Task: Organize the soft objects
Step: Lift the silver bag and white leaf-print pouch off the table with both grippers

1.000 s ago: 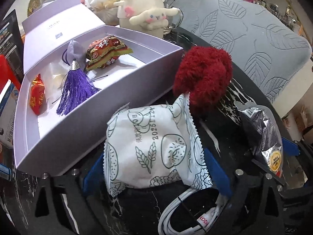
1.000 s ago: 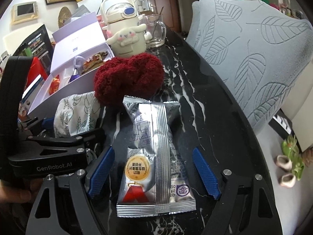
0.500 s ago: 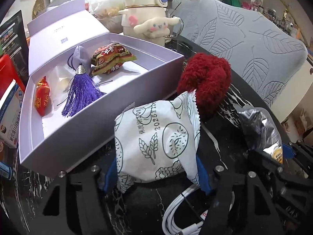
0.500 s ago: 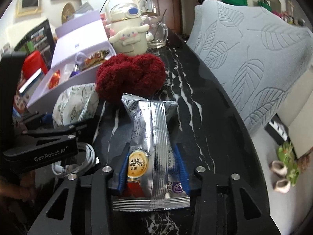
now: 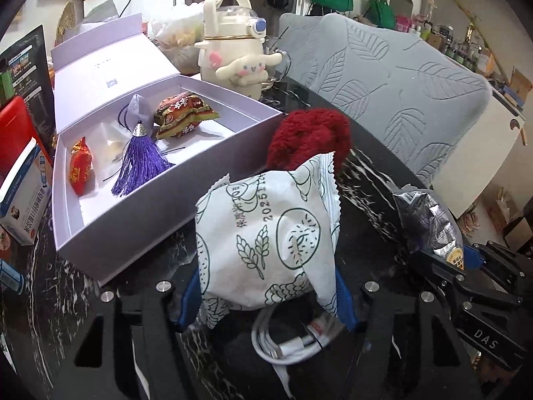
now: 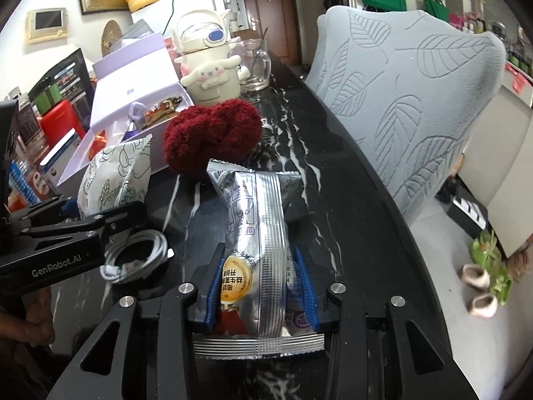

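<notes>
Left claw point(image 5: 266, 296): closed on the white packet point(image 5: 266, 233), blue pads pressing its lower sides. The packet rises straight ahead of the claw, puffed, with a serrated top edge and printed green line drawings of grain and fruit plus a date stamp. Below the packet, between the claw's arms, lies a coiled white cable point(image 5: 293, 340) on the black marbled tabletop point(image 5: 366, 180).

Right claw point(image 6: 263, 286): clamped on the silver packet point(image 6: 260, 233), pads squeezing its lower third. The packet stands forward from the claw, foil, ribbed centre seam, round gold badge and red patch near the bottom, crimped end hanging below the pads.

Red fluffy item point(image 5: 309, 136): just beyond the white packet's top, partly hidden by it; in the right wrist view point(image 6: 213, 133) it sits just beyond the silver packet's far end. Deep red, shaggy, bunched.

Lilac box point(image 5: 186, 173): ahead and left of the left claw, lid standing open. It holds a purple tassel point(image 5: 140, 160), a red sweet point(image 5: 80, 170) and a red-and-green pouch point(image 5: 183, 113).

Cream kettle point(image 5: 233, 53) with a plush dog figure: beyond the box. Grey leaf-patterned chair back point(image 5: 399, 83): ahead and to the right of both claws.

A person's hand point(image 6: 30, 313) shows at the left claw's grip in the right wrist view.
</notes>
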The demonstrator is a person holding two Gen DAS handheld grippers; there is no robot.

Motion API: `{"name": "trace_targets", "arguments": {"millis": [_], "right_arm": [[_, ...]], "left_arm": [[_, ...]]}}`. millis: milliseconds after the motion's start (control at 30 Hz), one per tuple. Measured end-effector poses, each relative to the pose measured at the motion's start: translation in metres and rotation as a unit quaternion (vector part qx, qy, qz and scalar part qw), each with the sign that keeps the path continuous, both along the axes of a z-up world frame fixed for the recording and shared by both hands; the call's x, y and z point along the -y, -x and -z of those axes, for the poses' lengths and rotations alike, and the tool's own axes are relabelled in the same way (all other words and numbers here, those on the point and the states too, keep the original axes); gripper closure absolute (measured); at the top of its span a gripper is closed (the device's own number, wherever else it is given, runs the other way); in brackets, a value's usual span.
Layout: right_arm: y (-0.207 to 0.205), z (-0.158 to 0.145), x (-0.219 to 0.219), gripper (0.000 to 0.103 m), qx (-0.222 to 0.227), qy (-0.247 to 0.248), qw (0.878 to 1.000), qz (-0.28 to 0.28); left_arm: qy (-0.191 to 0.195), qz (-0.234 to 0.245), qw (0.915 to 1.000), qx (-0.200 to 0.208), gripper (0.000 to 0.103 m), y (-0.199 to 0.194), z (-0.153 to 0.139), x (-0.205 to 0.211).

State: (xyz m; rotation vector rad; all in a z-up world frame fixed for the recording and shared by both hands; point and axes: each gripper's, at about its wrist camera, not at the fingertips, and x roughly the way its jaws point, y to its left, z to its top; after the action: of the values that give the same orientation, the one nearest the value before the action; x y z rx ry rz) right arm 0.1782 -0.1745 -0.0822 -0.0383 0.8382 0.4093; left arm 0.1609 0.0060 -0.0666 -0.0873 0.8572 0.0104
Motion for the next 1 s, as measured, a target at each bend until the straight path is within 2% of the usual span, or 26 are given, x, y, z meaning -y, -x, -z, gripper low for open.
{"name": "trace_targets", "arguments": {"millis": [400, 1000], "right_arm": [[0.033, -0.013, -0.005, 0.064, 0.012, -0.01, 1.0, -0.016], [0.085, -0.032, -0.032, 0.064, 0.033, -0.025, 0.997, -0.071]], "left_arm": [[0.001, 0.001, 0.9998, 0.018, 0.039, 0.041, -0.017, 0.003], [0.004, -0.027, 0.9989, 0.038, 0.039, 0.1, -0.033, -0.011]]}}
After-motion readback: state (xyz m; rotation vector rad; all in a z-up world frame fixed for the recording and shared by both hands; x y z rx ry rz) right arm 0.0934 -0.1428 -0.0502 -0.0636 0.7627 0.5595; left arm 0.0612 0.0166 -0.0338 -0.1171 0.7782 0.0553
